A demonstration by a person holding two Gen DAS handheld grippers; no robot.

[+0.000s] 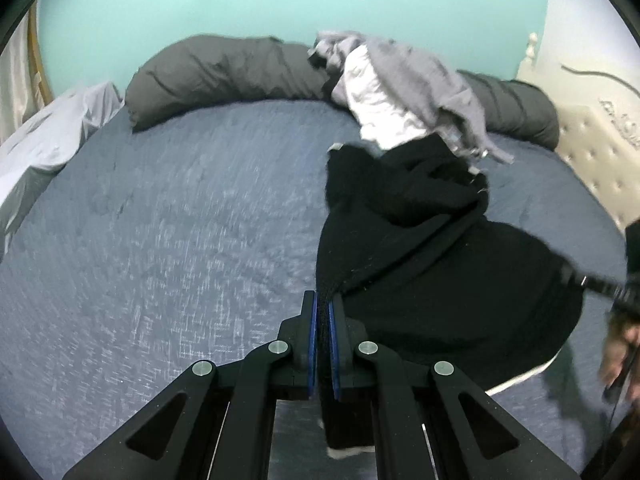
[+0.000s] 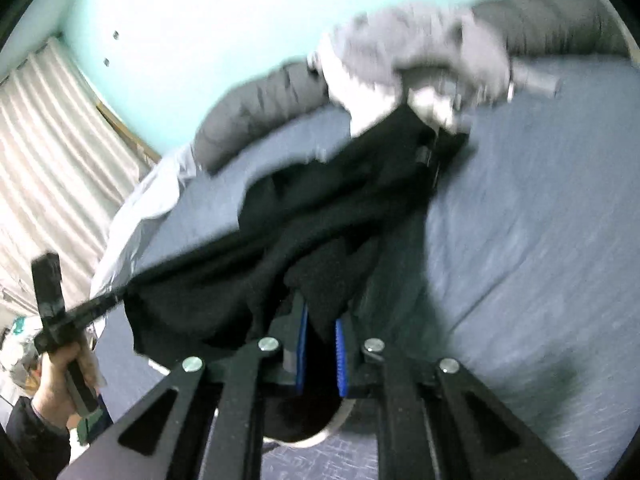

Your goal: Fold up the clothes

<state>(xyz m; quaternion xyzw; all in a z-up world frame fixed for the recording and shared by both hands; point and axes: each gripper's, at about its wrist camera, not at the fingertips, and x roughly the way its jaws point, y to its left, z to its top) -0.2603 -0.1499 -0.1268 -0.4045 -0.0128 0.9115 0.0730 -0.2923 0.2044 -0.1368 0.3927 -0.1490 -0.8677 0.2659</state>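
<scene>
Blue bedspread (image 1: pixel 160 220), teal wall behind. Black garment (image 1: pixel 420 260) stretched above it, one edge pinched in closed left gripper (image 1: pixel 323 312), another clamped in right gripper (image 2: pixel 322 328).

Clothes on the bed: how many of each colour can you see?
Black: 1, the black garment gripped by the left gripper and right gripper
Grey: 1, the grey garment
White: 1, the white garment
Total: 3, though the pile is blurred and may hide more.
</scene>
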